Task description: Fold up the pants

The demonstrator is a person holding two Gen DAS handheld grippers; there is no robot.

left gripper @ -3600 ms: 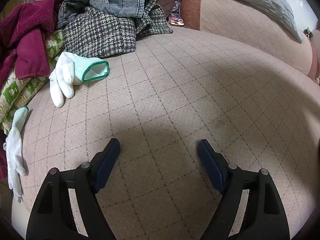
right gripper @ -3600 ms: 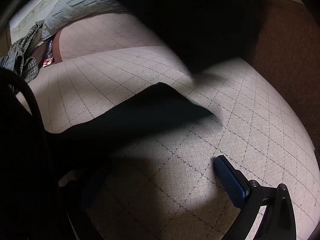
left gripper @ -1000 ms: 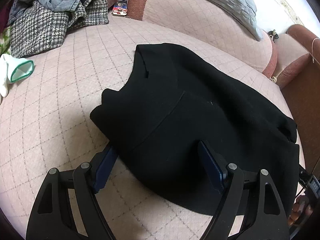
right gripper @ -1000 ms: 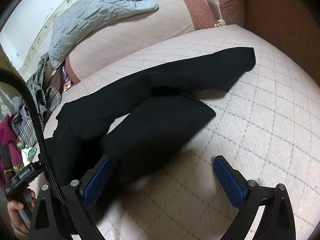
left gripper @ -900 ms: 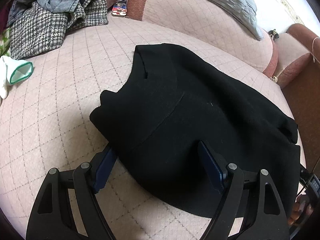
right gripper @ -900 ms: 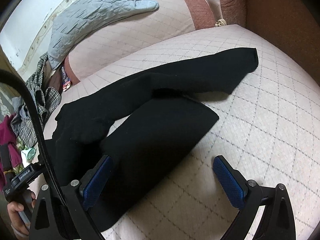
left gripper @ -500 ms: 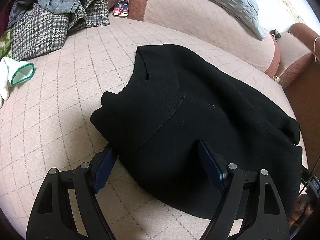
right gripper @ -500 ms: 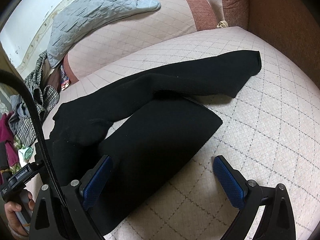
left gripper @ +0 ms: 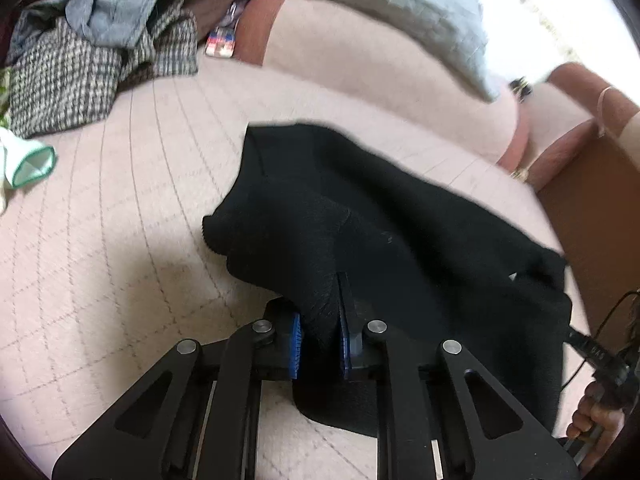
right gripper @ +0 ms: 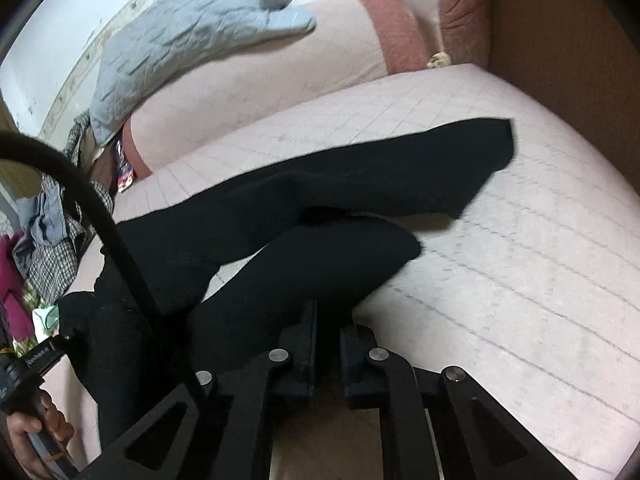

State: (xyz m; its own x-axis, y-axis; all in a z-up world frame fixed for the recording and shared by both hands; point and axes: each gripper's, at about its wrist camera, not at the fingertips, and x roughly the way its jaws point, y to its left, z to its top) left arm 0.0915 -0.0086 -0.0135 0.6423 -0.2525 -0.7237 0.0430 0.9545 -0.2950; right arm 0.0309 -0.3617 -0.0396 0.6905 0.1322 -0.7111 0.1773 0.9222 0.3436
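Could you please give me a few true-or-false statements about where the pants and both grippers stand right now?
1. The left gripper is shut on the black pants. True.
2. The right gripper is wide open above bare cushion. False: it is shut on the pants' near leg.
3. The two pant legs lie neatly stacked. False: they are spread apart, the far leg angled away.
4. A grey quilted blanket lies on the backrest. True.
5. The white glove lies on the pants. False: it lies apart, to the left.

Black pants (right gripper: 320, 216) fabric hides the right gripper (right gripper: 328, 326) pad faces, its cable (right gripper: 100, 216) crosses the waist, and motion blur smears the clothes pile (left gripper: 92, 40) and quilted sofa (left gripper: 120, 200)
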